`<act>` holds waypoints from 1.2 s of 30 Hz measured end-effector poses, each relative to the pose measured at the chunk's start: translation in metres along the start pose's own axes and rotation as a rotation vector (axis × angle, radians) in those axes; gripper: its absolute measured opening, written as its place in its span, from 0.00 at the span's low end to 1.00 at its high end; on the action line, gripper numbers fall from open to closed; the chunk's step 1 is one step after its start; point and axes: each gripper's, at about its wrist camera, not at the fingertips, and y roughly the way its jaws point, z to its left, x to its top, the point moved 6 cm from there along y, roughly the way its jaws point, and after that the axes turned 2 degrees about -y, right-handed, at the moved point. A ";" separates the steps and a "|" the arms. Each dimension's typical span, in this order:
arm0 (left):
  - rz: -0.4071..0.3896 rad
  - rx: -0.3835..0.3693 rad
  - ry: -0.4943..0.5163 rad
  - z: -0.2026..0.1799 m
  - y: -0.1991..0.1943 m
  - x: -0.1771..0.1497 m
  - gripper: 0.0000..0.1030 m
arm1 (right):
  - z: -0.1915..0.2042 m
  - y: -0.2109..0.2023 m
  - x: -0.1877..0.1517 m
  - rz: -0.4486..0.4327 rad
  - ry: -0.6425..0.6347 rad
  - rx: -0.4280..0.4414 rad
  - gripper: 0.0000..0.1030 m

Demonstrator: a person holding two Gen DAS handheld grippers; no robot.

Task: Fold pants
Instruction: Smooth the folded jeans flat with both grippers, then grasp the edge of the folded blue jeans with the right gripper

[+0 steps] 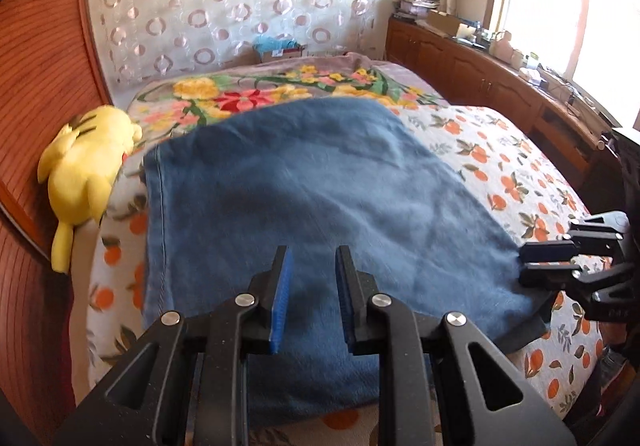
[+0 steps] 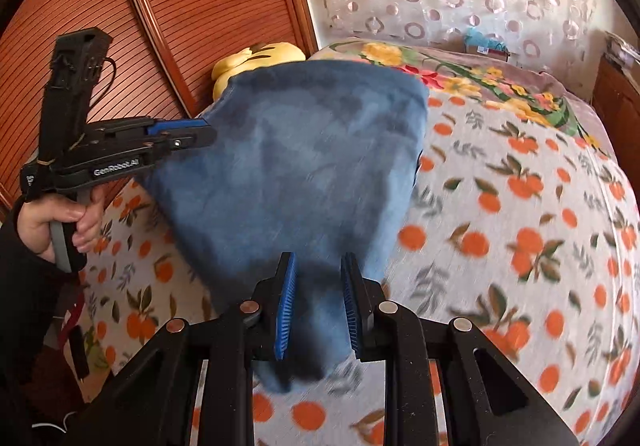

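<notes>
1. Left wrist view: pants point(image 1: 288, 181) are spread on the bed point(image 1: 520, 181), partly lifted at the near edge.
2. Left hand-held gripper point(image 1: 312, 298) is seen with pads slightly apart, blue fabric between them; a grip cannot be confirmed here.
3. Right hand-held gripper point(image 1: 536, 264) is seen at the pants' right edge, jaws nearly together, apparently pinching fabric.
4. Plush toy point(image 1: 88, 165) lies at the bed's left side.
5. Right wrist view: right hand-held gripper point(image 2: 318, 306) is narrowly open, a bunch of fabric held between the pads.
6. Left hand-held gripper point(image 2: 200, 131), held by a hand point(image 2: 64, 221), is clamped on the pants' point(image 2: 304, 165) left edge.
</notes>
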 end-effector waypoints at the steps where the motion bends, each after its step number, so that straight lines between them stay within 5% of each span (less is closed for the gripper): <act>1: 0.007 0.003 -0.010 0.000 0.003 -0.003 0.22 | 0.000 0.000 -0.003 0.000 0.002 -0.006 0.23; 6: 0.012 0.026 -0.006 -0.001 0.010 -0.012 0.25 | 0.000 0.006 -0.006 0.008 0.011 -0.011 0.23; 9: 0.016 0.013 0.000 -0.003 0.015 -0.015 0.35 | 0.000 0.008 -0.008 0.008 0.014 -0.012 0.23; 17: 0.012 -0.003 0.046 -0.020 0.012 -0.016 0.78 | -0.004 0.003 -0.010 -0.014 0.059 -0.012 0.26; 24: -0.040 0.005 0.029 -0.020 -0.011 -0.011 0.80 | -0.015 -0.012 -0.019 -0.033 0.100 -0.033 0.36; 36: -0.094 -0.008 0.006 -0.027 -0.031 -0.005 0.85 | -0.015 -0.022 -0.033 -0.017 0.139 -0.039 0.37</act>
